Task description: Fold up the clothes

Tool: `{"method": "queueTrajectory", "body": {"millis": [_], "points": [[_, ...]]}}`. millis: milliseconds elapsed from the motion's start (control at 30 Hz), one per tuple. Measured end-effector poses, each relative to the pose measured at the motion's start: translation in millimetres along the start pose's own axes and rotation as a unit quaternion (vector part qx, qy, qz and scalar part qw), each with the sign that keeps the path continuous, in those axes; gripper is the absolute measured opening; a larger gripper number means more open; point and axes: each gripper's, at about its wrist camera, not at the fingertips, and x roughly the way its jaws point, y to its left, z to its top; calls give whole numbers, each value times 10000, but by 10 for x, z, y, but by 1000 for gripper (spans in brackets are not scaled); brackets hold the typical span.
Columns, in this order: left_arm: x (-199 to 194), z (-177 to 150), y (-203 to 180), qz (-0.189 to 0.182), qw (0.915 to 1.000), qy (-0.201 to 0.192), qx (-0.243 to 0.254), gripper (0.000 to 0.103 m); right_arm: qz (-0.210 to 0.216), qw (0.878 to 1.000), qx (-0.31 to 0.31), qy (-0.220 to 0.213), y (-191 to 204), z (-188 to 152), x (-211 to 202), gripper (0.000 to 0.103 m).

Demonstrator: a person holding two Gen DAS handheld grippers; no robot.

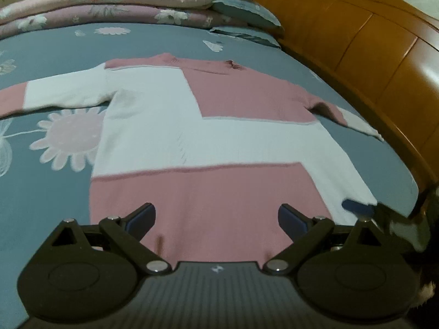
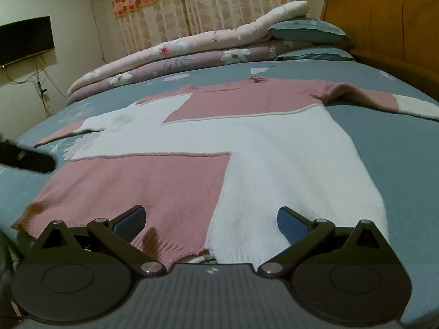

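Nearest, the left gripper (image 1: 216, 219) and right gripper (image 2: 211, 220) hover with jaws apart over the hem of a pink-and-white knit sweater (image 1: 208, 134). It lies spread flat on the flowered bed (image 1: 63, 54), sleeves out sideways. It looks soft, limp and light; the hem corners offer the easiest pinch.

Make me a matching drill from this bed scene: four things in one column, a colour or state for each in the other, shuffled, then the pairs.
Things:
1. sweater
2. headboard
3. quilts
4. left tool

States:
A. brown wood
B. folded and stacked at the far side of the bed
C. jaws open
D. spread flat, pink and white blocks

Pairs: 1-D, 2-A, 3-B, 4-C
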Motion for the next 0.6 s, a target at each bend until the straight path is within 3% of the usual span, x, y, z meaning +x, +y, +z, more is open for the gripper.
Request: {"method": "queueTrajectory", "body": {"millis": [167,267,433,600], "points": [[251,-79,152,408,9990,126,-159,96,-109,9998,-155,61,51,-17,10,103],[157,-30,88,640,9979,106,21,96,-183,9995,-255,78,67,-35,-11,103],[70,243,-28,30,9965,-425,715,97,-410,9991,-87,94,8,8,-98,103],[471,408,-52,-146,9920,-355,1206,98,-709,9967,361,129,-126,111,-212,103]]}}
